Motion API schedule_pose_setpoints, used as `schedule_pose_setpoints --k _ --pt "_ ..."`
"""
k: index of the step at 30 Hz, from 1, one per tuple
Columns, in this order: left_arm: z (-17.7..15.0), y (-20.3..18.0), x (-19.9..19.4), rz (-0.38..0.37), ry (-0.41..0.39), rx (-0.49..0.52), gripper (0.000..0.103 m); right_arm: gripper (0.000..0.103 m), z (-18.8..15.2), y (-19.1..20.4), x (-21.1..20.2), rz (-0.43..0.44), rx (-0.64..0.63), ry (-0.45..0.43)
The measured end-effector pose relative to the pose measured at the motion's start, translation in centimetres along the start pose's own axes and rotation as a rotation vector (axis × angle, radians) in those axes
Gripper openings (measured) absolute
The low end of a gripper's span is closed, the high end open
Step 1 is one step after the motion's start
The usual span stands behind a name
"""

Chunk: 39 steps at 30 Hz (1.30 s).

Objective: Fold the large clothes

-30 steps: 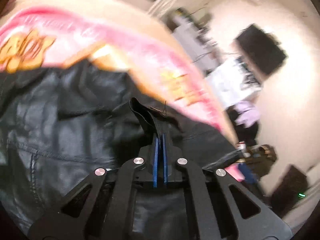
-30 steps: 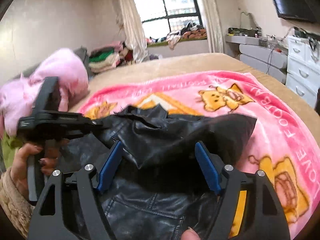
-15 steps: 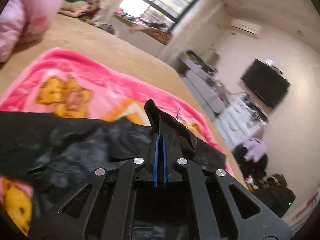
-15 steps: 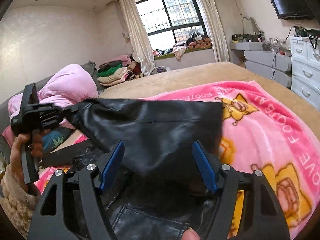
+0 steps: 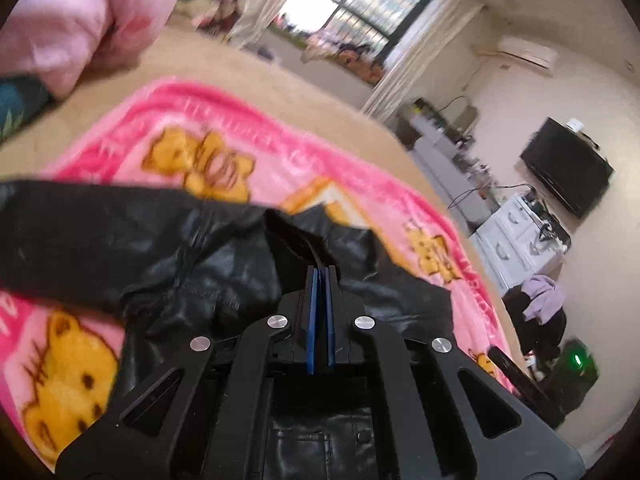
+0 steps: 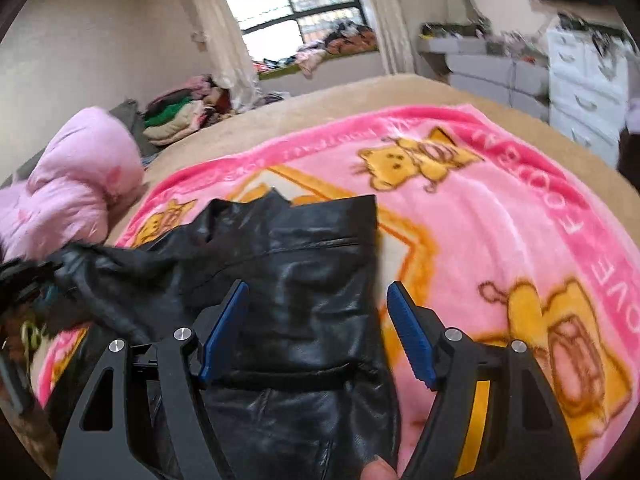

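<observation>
The pink blanket (image 6: 520, 216) border reads partly "FOO…" and "…OVE"; the rest is blurred.

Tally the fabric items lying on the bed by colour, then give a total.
Black: 1, the leather jacket
Pink with yellow bears: 1, the blanket
Pale pink: 1, the padded bundle
Total: 3

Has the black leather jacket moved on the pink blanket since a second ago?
Yes. In the right wrist view the black leather jacket was lifted, then laid flatter, its edge nearer the bear print on the pink blanket.
</observation>
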<state>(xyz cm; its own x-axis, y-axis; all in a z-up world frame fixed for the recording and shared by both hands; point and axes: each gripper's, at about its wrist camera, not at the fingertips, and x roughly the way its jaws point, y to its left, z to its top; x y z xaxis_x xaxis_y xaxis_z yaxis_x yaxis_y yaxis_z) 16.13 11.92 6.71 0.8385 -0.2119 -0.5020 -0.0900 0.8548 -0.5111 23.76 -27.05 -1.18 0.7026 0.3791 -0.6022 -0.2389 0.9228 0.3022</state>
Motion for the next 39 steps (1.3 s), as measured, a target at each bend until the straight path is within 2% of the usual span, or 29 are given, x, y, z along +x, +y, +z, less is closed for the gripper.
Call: schedule_pose_setpoints --k 3,6,8,10,11,13,16,18,20,23,25,26,29,31,33,35,36,38,39 --pt "0.0 0.1 0.0 0.016 0.002 0.012 0.0 0.07 1.2 -1.7 2.1 -0.031 0.061 0.032" --pt "-0.2 1.8 0.7 0.102 0.034 -0.016 0.0 0.07 1.2 -1.9 3.0 -0.068 0.054 0.042" --pt "-0.2 2.6 0.6 0.12 0.031 -0.024 0.0 0.07 1.1 -1.6 3.7 -0.098 0.027 0.062" --pt "-0.1 2.6 0.0 0.169 -0.008 0.014 0.0 0.07 1.4 -1.1 3.9 -0.115 -0.005 0.058" --pt "0.1 2.4 -0.2 0.222 -0.031 0.065 0.0 0.07 1.6 -0.6 3.9 -0.125 -0.029 0.051" --pt "0.1 2.6 0.0 0.265 -0.024 0.091 0.0 0.07 2.1 0.4 4.1 -0.124 -0.077 0.036" --pt "-0.1 4.5 0.9 0.258 0.02 0.02 0.0 0.07 2.8 1.9 4.8 -0.122 -0.137 0.025" --pt "-0.1 4.5 1.1 0.276 0.019 0.034 0.0 0.07 2.9 2.5 5.1 -0.101 -0.152 0.028" --pt "-0.3 3.9 1.7 0.249 0.033 0.037 0.001 0.07 2.9 3.1 5.5 -0.08 -0.171 0.032" --pt "-1.3 3.1 3.7 0.225 0.098 0.052 0.017 0.07 3.2 3.8 6.1 -0.078 -0.194 0.039" --pt "-2.0 2.5 5.4 0.238 0.133 0.061 0.021 0.07 3.6 4.2 6.3 -0.053 -0.2 0.045" --pt "-2.3 2.1 6.0 0.23 0.14 0.063 0.021 0.07 3.8 4.3 6.5 -0.03 -0.203 0.053" --pt "-3.3 -0.9 8.1 0.135 0.179 0.098 0.021 0.062 3.9 5.1 7.6 0.03 -0.21 0.085" --pt "-3.9 -1.9 9.6 0.115 0.219 0.103 0.021 0.061 3.9 5.4 8.3 0.04 -0.22 0.099" --pt "-4.8 -1.5 11.4 0.178 0.265 0.093 0.021 0.061 3.6 5.5 9.0 0.025 -0.232 0.114" --pt "-5.6 0.1 12.6 0.309 0.296 0.087 0.02 0.061 3.4 5.1 9.6 0.005 -0.232 0.134" --pt "-5.8 1.7 12.7 0.318 0.309 0.027 0.017 0.061 3.3 4.7 9.9 -0.004 -0.23 0.146" --pt "-5.6 3.2 12.4 0.264 0.316 -0.066 0.015 0.059 3.1 4.1 10.5 -0.004 -0.236 0.172" --pt "-5.5 3.4 12.3 0.254 0.324 -0.069 0.013 0.059 3.0 3.8 11.1 -0.01 -0.244 0.193"
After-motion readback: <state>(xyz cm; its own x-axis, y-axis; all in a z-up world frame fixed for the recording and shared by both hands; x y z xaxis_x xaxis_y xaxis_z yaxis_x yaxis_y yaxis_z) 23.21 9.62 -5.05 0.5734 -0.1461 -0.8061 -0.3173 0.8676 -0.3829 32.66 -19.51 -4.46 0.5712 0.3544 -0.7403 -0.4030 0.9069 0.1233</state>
